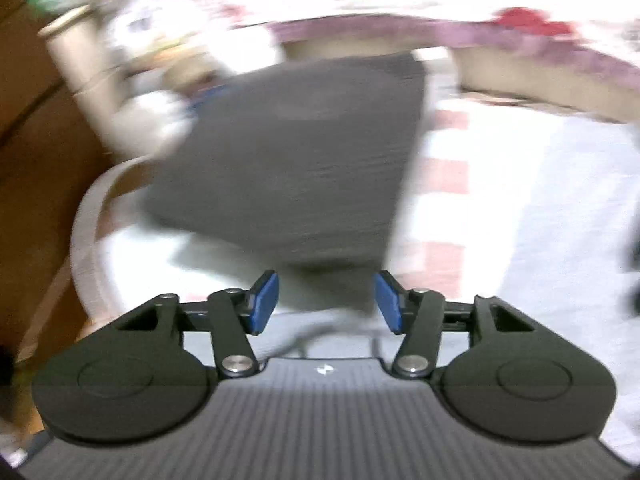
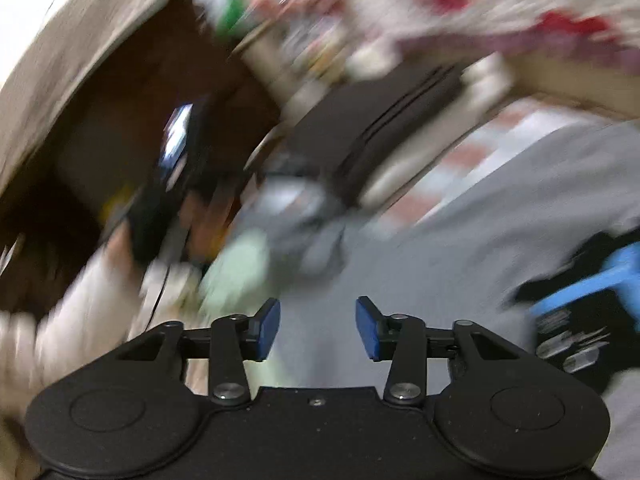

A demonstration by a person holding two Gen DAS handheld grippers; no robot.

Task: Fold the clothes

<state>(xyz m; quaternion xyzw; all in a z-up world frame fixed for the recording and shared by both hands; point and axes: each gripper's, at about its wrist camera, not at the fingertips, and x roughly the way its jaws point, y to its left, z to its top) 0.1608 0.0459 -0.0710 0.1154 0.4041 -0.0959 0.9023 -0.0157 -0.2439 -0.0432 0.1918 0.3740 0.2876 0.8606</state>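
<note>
The pale bed sheet with pink-red checks fills most of my left wrist view, and across its middle lies the dark grey folded garment, a flat rectangle running from the centre of the frame down toward my fingers. In the right wrist view the same dark pile sits in the upper middle, its stacked edges showing, while a light grey cloth spreads over the centre and right — the piece I judge I should work next. A crumpled grey bunch and a pale green scrap lie at centre left, too blurred to tell what they are. My left gripper hangs released just below the dark garment's near edge, blue pads apart with nothing between them. My right gripper is likewise unclenched over the light grey cloth, holding nothing. Both views are smeared, so I would steady my hands first. To do this well I would find two corners of the light grey cloth, pinch each cleanly at the hem — one layer only — and keep clear of the finished dark pile so it stays square.
</note>
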